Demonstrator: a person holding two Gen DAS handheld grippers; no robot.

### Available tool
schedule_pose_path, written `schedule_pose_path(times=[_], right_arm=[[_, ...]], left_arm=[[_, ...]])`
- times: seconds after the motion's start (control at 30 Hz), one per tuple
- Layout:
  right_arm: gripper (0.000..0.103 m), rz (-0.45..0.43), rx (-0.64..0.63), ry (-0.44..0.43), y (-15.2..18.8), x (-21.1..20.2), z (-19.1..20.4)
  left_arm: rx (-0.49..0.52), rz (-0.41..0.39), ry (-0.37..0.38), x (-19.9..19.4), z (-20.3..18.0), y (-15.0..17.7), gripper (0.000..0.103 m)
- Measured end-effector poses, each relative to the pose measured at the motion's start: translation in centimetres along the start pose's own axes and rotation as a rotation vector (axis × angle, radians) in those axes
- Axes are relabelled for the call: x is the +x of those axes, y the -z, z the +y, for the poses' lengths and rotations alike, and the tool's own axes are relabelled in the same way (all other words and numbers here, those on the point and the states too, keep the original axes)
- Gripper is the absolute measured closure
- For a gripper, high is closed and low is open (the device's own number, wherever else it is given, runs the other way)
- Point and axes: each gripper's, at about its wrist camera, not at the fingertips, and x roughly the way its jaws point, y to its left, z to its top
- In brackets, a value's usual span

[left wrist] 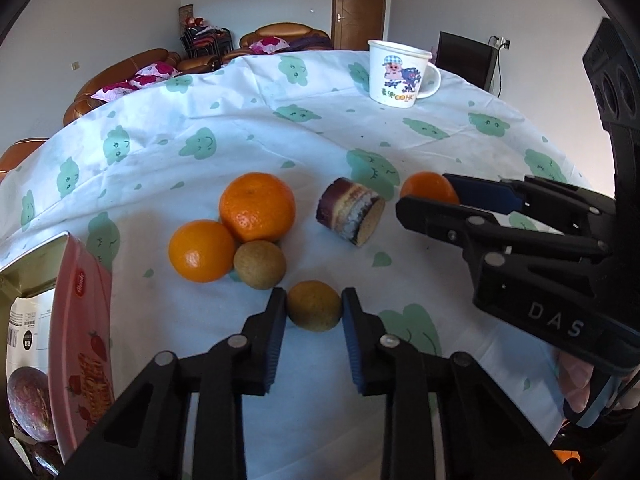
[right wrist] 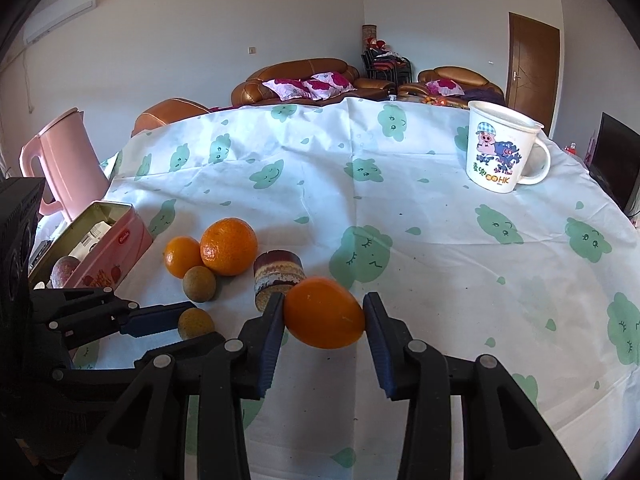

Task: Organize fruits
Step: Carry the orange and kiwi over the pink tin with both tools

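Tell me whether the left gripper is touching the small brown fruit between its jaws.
Touching. The left wrist view shows the left gripper with both blue pads pressed against the small brown fruit, no gap either side.

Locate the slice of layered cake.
The cake slice lies on the tablecloth mid-frame in the left wrist view, between the largest orange and the right gripper.

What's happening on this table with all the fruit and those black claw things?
A person is sorting fruit with two hand-held grippers. The left gripper is shut on a small brownish-green fruit, and the right gripper grips an orange. Two more oranges, another brown fruit and a slice of cake lie on the tablecloth beside an open pink tin.
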Motion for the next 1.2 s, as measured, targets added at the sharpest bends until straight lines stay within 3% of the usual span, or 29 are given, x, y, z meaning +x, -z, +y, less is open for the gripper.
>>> schedule_pose_path(times=[0.7, 1.2], right_arm=[[0.061, -0.131, -0.069, -0.055, 0.3, -2.3, 1.1], [0.061, -0.209, -0.096, -0.051, 0.6, -3.8, 1.6]], left_arm=[[-0.041, -0.249, -0.066, -4.5, 0.9, 0.6, 0.073], [-0.06, -0.352, -0.125, -6.3, 1.0, 1.3, 0.073]])
